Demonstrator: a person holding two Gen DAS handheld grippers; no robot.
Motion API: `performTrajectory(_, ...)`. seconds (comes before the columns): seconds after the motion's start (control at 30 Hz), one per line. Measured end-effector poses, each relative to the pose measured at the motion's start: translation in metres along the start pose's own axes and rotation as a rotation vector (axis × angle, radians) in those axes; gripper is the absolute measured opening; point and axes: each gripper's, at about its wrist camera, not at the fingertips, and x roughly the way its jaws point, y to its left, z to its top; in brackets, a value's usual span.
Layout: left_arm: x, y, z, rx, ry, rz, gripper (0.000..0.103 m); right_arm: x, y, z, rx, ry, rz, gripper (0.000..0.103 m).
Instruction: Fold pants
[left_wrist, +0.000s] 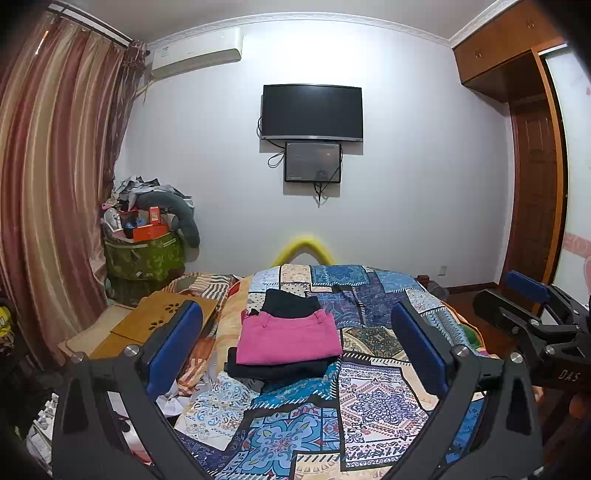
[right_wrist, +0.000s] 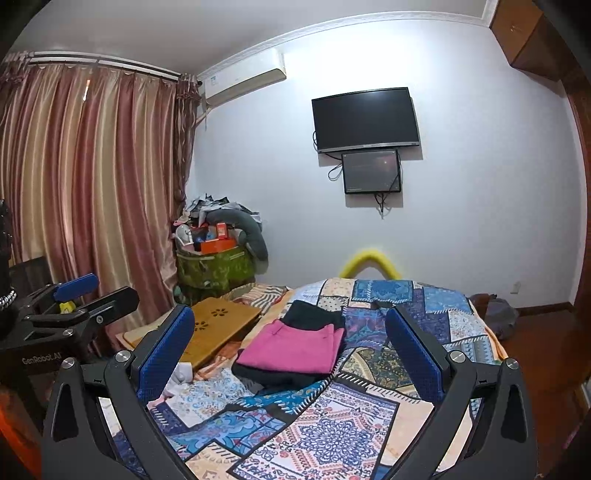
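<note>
Folded pink pants (left_wrist: 289, 338) (right_wrist: 291, 349) lie on top of a dark folded garment (left_wrist: 280, 369) (right_wrist: 284, 374) on the patchwork bedspread (left_wrist: 376, 402) (right_wrist: 332, 417). Another dark folded piece (left_wrist: 291, 303) (right_wrist: 314, 316) sits just behind the pink one. My left gripper (left_wrist: 295, 334) is held above the bed, open, with nothing between its blue pads (left_wrist: 173, 347). My right gripper (right_wrist: 291, 341) is also open and holds nothing; it shows at the right edge of the left wrist view (left_wrist: 517, 295). The left gripper shows at the left of the right wrist view (right_wrist: 92, 291).
A wooden lap tray (left_wrist: 162, 321) (right_wrist: 218, 325) lies at the bed's left. A green basket piled with clutter (left_wrist: 144, 254) (right_wrist: 214, 266) stands by the striped curtain (left_wrist: 55, 184). Two screens (left_wrist: 312, 112) hang on the far wall. A wooden door (left_wrist: 535, 206) is at the right.
</note>
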Motion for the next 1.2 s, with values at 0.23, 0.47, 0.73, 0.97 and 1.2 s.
performTrajectory(0.23,-0.0011,-0.0028,0.0011,0.006,-0.007,0.000,0.103,-0.0009,-0.0009,0.0000,0.003,0.002,0.000,0.103)
performTrajectory(0.47,-0.0037,-0.0028,0.0010,-0.001,-0.007,-0.007,0.103,-0.0017,-0.0011,0.0003,0.004,0.001,0.002,0.103)
performTrajectory(0.73,0.0001,-0.0030,0.0038,-0.017,0.000,-0.014,0.103,-0.0006,-0.0030,0.0005,0.007,0.001,0.000,0.103)
performTrajectory(0.97,0.0019,-0.0018,0.0039,-0.017,0.019,-0.029,0.103,0.0009,-0.0036,-0.0003,0.008,0.009,-0.009,0.103)
performTrajectory(1.2,0.0021,-0.0022,0.0027,-0.016,0.015,-0.026,0.103,0.0005,-0.0032,-0.0008,0.010,0.009,-0.009,0.103)
